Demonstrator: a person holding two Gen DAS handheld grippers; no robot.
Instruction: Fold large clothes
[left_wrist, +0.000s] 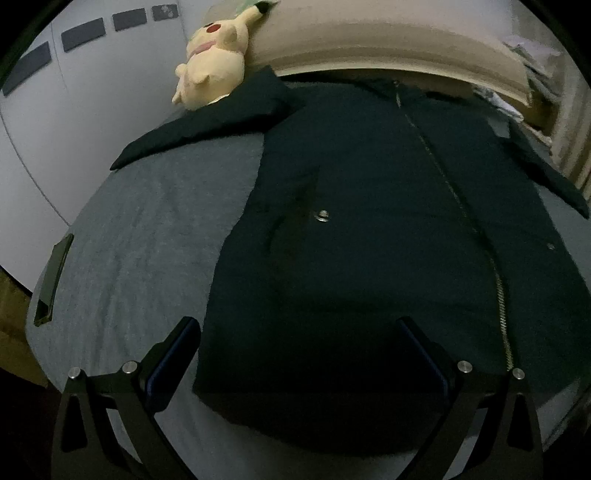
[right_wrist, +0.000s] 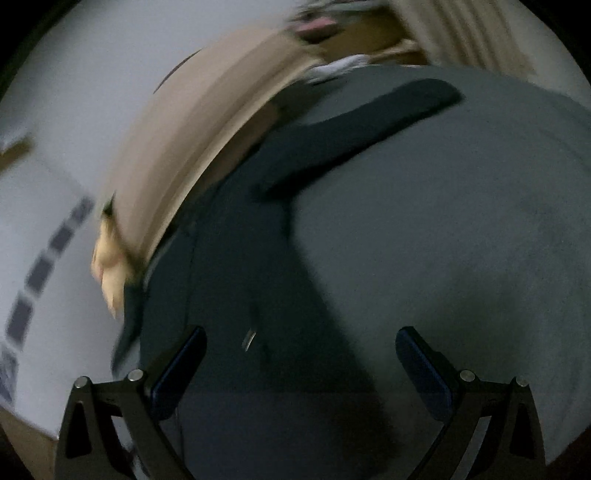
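While the left wrist view is sharp, it shows a dark jacket (left_wrist: 369, 221) spread flat, front up, on a grey bedspread (left_wrist: 140, 240). Its zipper (left_wrist: 476, 236) runs from the collar near the far edge down toward the hem, and a metal snap (left_wrist: 323, 216) sits on the front panel to the left of it. One sleeve (left_wrist: 207, 125) stretches out to the left, its upper part touching a yellow plush toy (left_wrist: 212, 70) that leans against a beige headboard (left_wrist: 388, 40). The other sleeve reaches toward the right edge of the bed. A dark flat object (left_wrist: 55, 273) lies near the left border of the bedspread; what it is cannot be told. The left gripper (left_wrist: 299, 332) hovers over the hem with its fingers spread wide apart, nothing between them.

From the right wrist, the picture is tilted and heavily blurred. The jacket (right_wrist: 236, 280) lies in the left and middle of the view, with one sleeve (right_wrist: 362, 129) extended out over the bedspread (right_wrist: 461, 240). The headboard (right_wrist: 192, 140) curves across the upper left, and the plush toy (right_wrist: 107, 266) appears as a pale smear beside it. The right gripper (right_wrist: 301, 339) is above the jacket's lower part, its fingers set wide apart and holding nothing.
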